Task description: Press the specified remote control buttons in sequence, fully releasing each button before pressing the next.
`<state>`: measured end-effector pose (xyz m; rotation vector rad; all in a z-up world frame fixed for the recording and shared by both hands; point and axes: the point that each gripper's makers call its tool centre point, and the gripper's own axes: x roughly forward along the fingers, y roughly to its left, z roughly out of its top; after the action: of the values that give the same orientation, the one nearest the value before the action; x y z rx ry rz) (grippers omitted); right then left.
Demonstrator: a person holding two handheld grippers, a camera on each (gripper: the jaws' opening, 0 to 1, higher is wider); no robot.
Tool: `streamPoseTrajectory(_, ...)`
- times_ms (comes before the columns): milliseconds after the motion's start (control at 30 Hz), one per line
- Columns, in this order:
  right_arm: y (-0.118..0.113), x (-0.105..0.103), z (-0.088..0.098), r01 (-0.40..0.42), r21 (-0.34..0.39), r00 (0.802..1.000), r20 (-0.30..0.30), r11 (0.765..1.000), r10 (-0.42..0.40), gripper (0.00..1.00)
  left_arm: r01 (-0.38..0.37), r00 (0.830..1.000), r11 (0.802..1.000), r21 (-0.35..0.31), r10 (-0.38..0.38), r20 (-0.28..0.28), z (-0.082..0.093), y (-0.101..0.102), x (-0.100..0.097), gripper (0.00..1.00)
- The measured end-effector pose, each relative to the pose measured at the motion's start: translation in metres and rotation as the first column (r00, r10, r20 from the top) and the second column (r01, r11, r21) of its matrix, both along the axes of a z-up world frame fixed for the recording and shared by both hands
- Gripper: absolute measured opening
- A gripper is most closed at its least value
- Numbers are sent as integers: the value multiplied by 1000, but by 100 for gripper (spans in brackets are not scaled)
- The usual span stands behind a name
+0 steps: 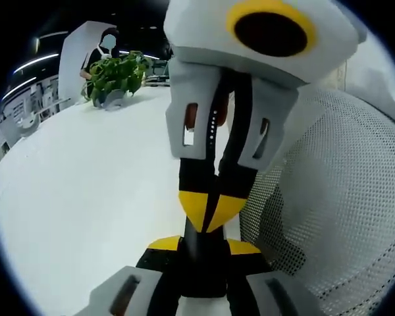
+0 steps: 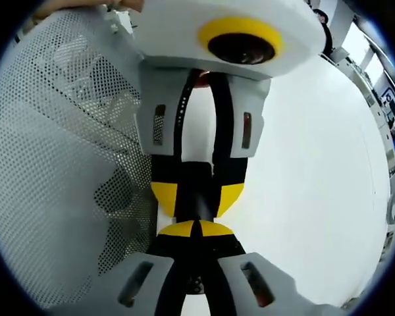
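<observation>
Remote control (image 1: 204,255), a slim black bar, sits over the white table (image 1: 85,184), pinched at one end between the left gripper's (image 1: 204,245) yellow tips. Any lettering is too dark and close to read. The right gripper (image 1: 210,209), tips pressed together, rests on it beside a mesh chair back (image 1: 342,197).
</observation>
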<state>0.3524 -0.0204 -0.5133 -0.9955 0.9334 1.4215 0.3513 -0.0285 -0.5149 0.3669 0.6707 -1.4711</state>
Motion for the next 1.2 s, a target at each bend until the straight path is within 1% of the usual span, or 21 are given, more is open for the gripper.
streamPoseTrajectory(367,2,0,-1,-14,-15,1000,7,1000,14,0,0,1000,1000,0,0,0,0,0,0,24)
streamPoseTrajectory(467,2,0,-1,-31,-20,999,8,999,31,0,0,1000,1000,-1,0,-1,0,1,1,24)
streamPoseTrajectory(567,2,0,-1,-76,-25,997,29,997,77,0,-1,1000,1000,-1,1,-1,0,1,1,24)
streamPoseTrajectory(633,3,0,-1,-144,-30,986,77,989,146,0,1,1000,1000,0,-1,1,0,1,1,24)
streamPoseTrajectory(700,3,-2,-2,-159,-27,982,102,987,161,0,1,1000,1000,0,-1,1,0,1,1,24)
streamPoseTrajectory(767,3,-1,-2,-139,-14,985,104,990,139,0,2,1000,1000,1,-2,2,0,1,1,24)
streamPoseTrajectory(800,3,0,-2,-105,5,990,93,994,104,0,3,1000,1000,3,-3,4,0,1,1,24)
streamPoseTrajectory(867,3,1,-2,-70,36,995,69,997,68,0,4,1000,1000,4,-4,6,0,1,1,24)
streamPoseTrajectory(1000,2,2,-1,-7,110,1000,10,994,6,0,6,1000,1000,6,-6,8,0,0,1,24)
streamPoseTrajectory(1200,-1,2,1,23,181,1000,-20,983,-20,0,4,1000,1000,6,-4,5,0,0,1,24)
